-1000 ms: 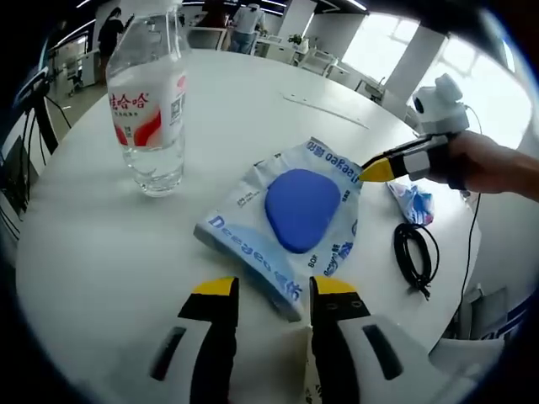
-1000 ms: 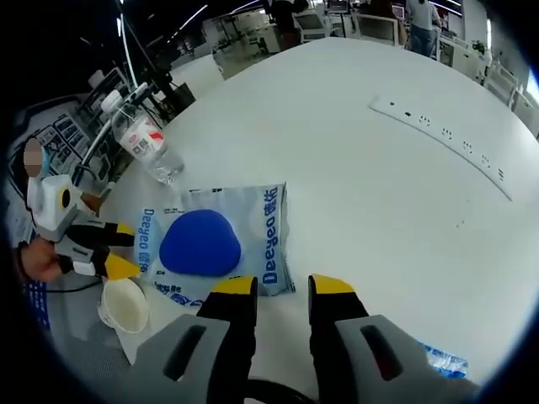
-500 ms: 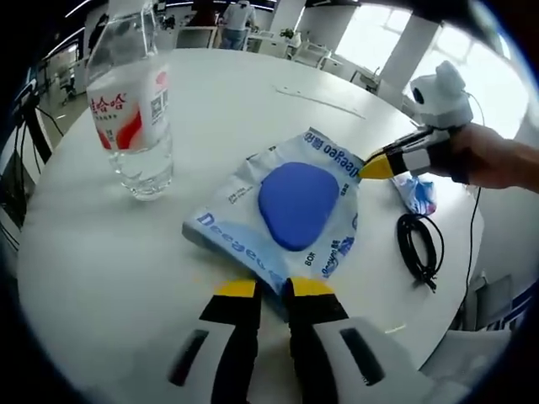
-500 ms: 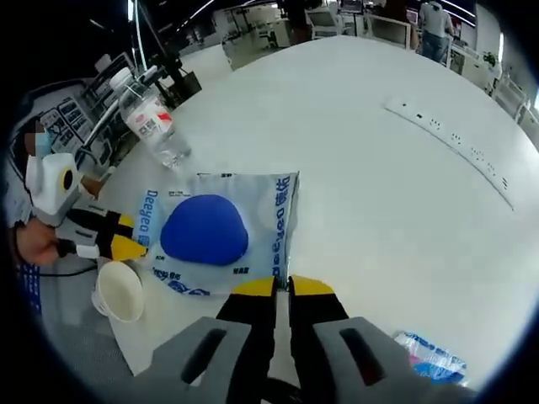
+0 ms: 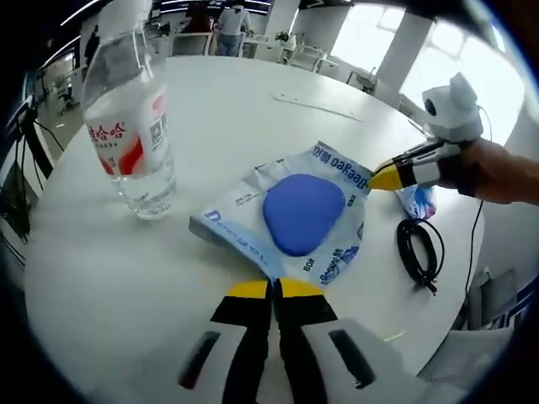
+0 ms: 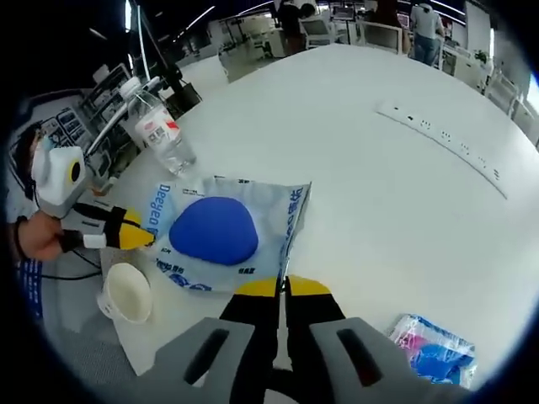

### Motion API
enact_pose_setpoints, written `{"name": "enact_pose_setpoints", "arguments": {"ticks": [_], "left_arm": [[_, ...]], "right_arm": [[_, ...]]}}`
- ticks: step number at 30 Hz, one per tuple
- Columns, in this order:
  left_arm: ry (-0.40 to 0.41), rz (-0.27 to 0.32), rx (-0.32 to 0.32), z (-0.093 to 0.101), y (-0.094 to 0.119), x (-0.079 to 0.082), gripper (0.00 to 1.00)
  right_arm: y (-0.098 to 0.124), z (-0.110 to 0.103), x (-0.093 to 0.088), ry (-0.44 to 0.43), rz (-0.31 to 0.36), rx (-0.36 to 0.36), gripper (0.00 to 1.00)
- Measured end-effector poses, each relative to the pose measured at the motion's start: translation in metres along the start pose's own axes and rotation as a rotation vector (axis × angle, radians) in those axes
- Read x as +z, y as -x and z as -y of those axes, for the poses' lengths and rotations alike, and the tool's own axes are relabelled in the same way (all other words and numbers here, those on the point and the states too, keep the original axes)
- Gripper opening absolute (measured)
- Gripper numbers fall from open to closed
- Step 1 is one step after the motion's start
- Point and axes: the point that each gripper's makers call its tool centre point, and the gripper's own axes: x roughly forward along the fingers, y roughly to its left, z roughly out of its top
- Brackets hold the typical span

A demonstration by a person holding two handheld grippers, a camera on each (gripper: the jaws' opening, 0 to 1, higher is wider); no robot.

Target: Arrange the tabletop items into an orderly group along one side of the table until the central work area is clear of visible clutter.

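With your left tool (image 5: 275, 289) and right tool (image 6: 283, 286) each clamped on opposite edges of the light-blue plastic wipes pack with the blue lid (image 5: 290, 215) mid-counter, uneven dragging could knock over the clear plastic water bottle (image 5: 130, 126) nearby.

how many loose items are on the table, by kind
water bottle: 1
large blue-and-white packet: 1
small packet: 1
paper cup: 1
black cable coil: 1
total: 5
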Motion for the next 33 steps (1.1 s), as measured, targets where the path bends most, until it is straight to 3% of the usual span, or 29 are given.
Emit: {"name": "enact_pose_setpoints", "arguments": {"ticks": [16,33], "left_arm": [[-0.06,0.028,-0.016,0.011,-0.002,0.026,0.0],[-0.063,0.06,-0.026,0.018,-0.017,0.053,0.0]], "right_arm": [[0.03,0.005,-0.01,-0.082,0.076,-0.041,0.0],[0.058,0.006,-0.025,-0.156,0.164,-0.066,0.0]]}}
